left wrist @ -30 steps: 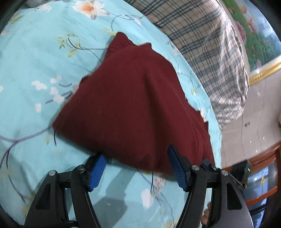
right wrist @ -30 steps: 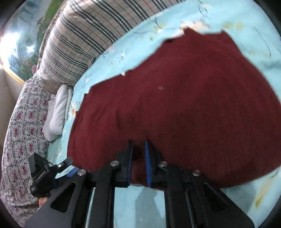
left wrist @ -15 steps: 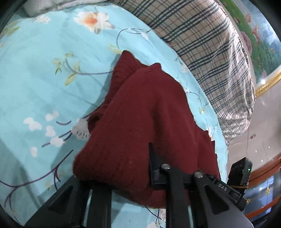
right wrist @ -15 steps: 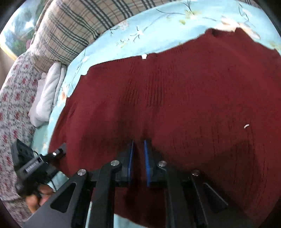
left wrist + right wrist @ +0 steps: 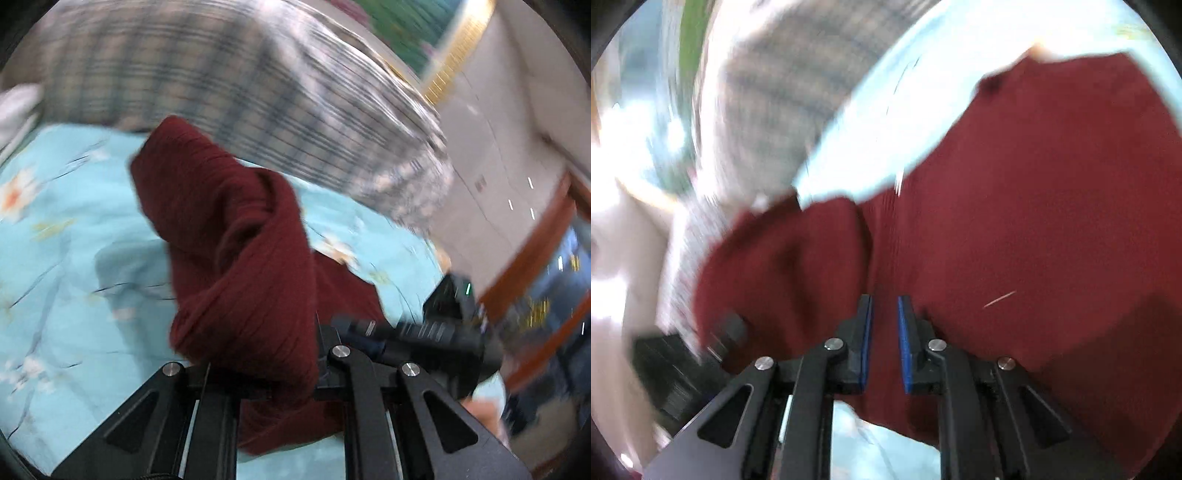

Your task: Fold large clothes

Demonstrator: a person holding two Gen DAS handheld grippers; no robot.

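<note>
My left gripper (image 5: 273, 373) is clamped on a bunched fold of the dark red ribbed sweater (image 5: 236, 251), which rises off the turquoise floral bedsheet (image 5: 74, 258) in a rumpled hump. The plaid pillow (image 5: 229, 85) lies behind it. My right gripper (image 5: 884, 317) has just been opening; its blue pads (image 5: 904, 343) stand slightly apart with sweater knit between them, not pressed.

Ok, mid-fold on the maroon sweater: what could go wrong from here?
The left gripper, whose jaws have just been closing, pinches a thick bunch of the sweater, so layers may slip out. The right gripper has just been opening its jaws with cloth between them, so that edge may drop and skew the fold.
</note>
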